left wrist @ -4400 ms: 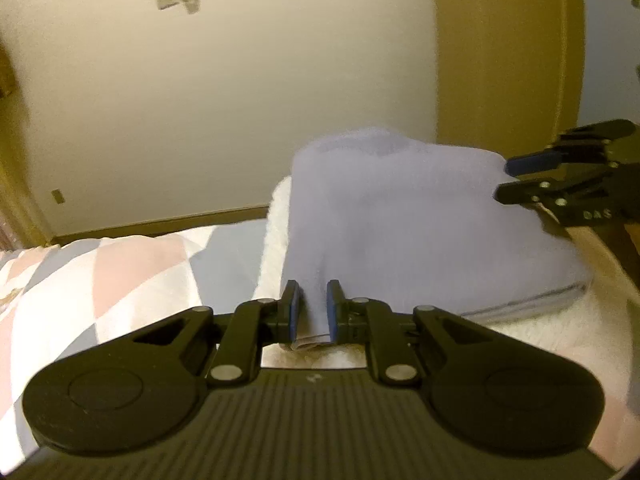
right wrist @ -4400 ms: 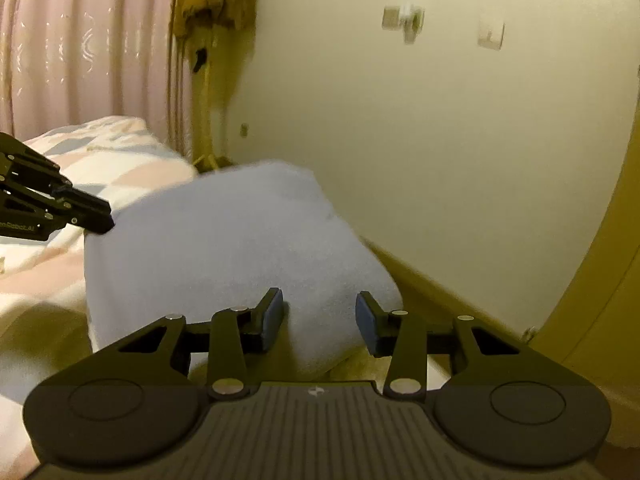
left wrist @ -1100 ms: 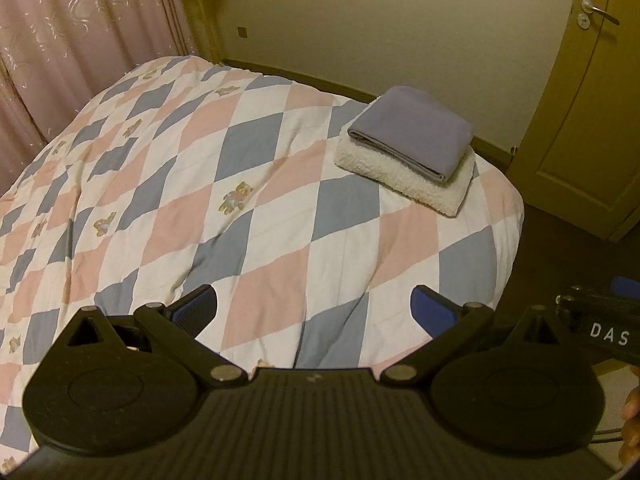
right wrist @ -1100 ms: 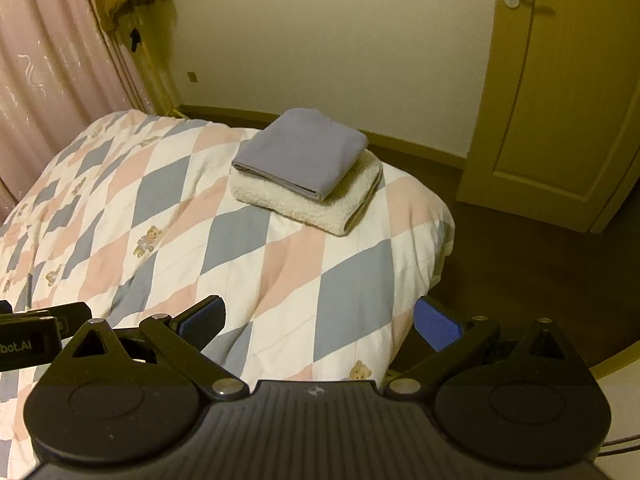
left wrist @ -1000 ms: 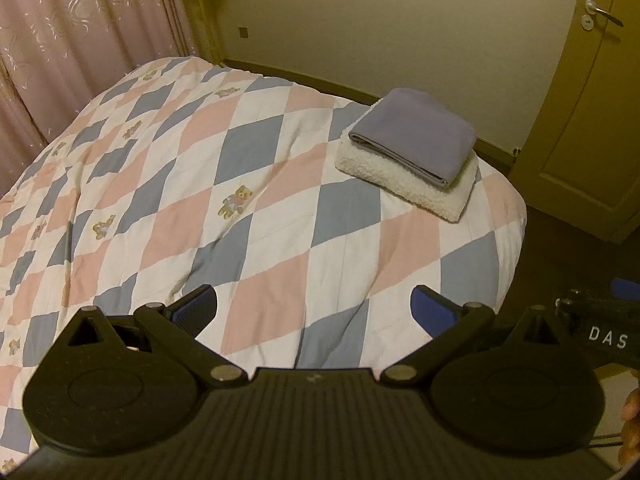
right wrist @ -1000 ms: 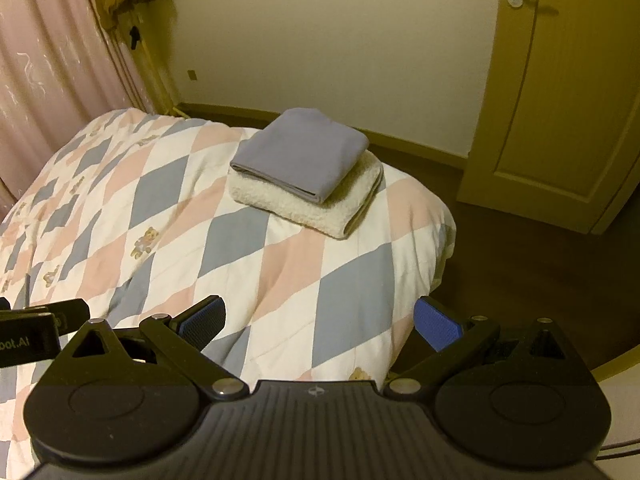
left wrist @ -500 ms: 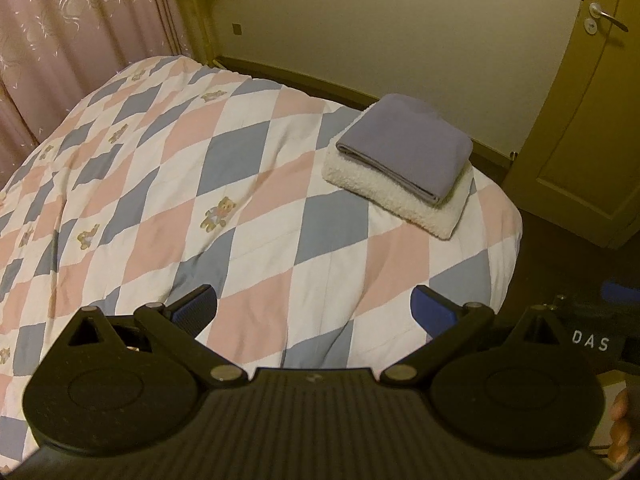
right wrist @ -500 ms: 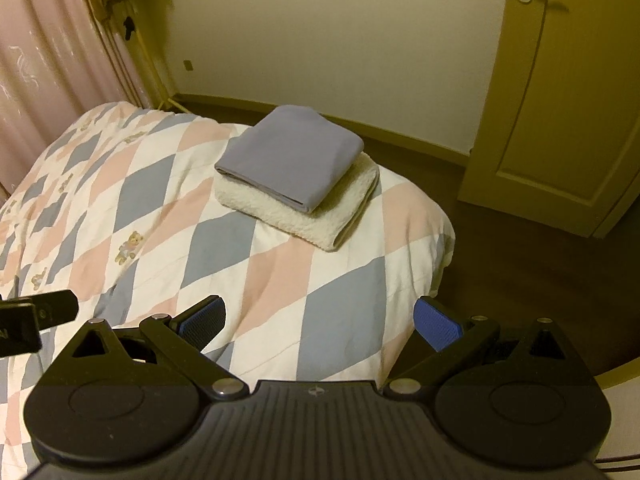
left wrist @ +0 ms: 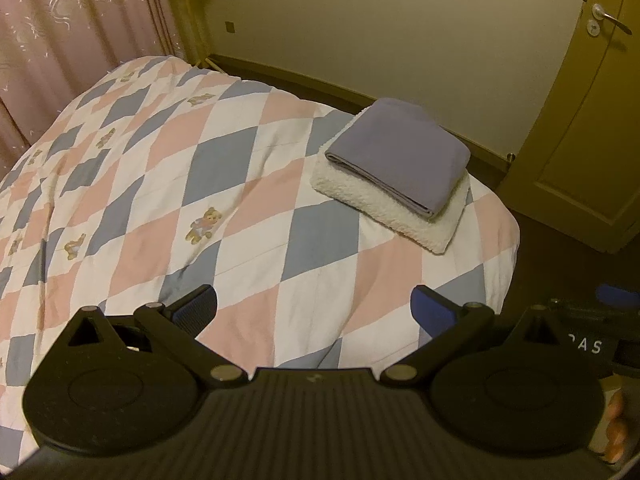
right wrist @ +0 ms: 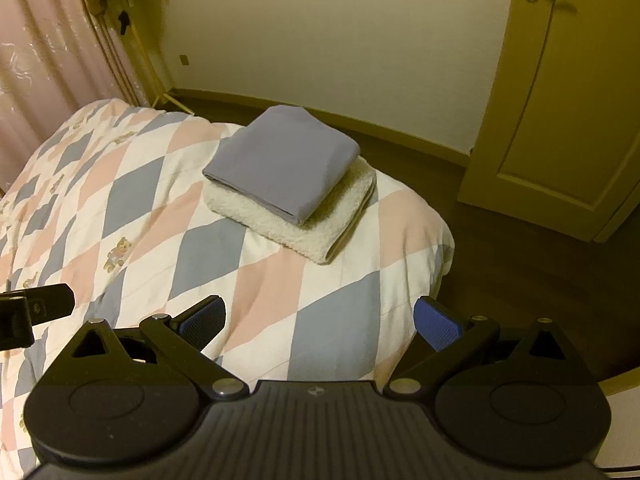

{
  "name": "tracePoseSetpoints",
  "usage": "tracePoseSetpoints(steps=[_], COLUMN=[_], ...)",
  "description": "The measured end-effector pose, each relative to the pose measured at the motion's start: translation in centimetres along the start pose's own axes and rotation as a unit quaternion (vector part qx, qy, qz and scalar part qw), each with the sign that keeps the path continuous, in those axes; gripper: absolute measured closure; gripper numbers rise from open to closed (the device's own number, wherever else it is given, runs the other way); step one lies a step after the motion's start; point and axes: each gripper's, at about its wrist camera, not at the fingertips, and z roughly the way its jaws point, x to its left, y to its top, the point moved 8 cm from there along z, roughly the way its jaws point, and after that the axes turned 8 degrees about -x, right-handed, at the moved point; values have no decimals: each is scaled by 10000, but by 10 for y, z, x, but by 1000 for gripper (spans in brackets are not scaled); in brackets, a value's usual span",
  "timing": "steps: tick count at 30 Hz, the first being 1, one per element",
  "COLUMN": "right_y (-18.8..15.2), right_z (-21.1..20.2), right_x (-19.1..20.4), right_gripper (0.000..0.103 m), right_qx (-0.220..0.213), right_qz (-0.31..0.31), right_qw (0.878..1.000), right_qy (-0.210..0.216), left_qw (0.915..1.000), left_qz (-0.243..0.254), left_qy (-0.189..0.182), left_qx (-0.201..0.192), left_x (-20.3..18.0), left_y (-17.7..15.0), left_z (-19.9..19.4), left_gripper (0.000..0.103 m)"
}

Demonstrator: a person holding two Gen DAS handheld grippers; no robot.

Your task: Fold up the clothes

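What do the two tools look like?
Both are matte black plastic with a ribbed body, two round discs and silver pivot screws. The left tool and right tool have blue textured pads. White letters mark the right one's side.

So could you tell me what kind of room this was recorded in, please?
Most likely a home bedroom: a bed with a diamond-patterned teddy-bear quilt, pink curtains along one side, and a door at the foot. Two folded items sit stacked on the bed's corner.

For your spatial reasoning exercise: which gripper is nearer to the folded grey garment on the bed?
Right, though only slightly. The right gripper faces the folded grey garment almost straight ahead; from the left gripper it lies up and rightward. Both are open and clear of it.
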Motion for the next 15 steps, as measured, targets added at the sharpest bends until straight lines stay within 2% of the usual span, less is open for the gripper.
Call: tracePoseSetpoints(steps=[15], right_y=[12], right_z=[22], right_x=[-18], right_gripper=[0], right_qx=[99], right_qz=[21], right_qw=[9999], right_qy=[-68], left_qw=[9999], left_qz=[109], left_qy=[-56], left_qx=[110], left_x=[-22], left_y=[12], left_z=[27], left_gripper=[1])
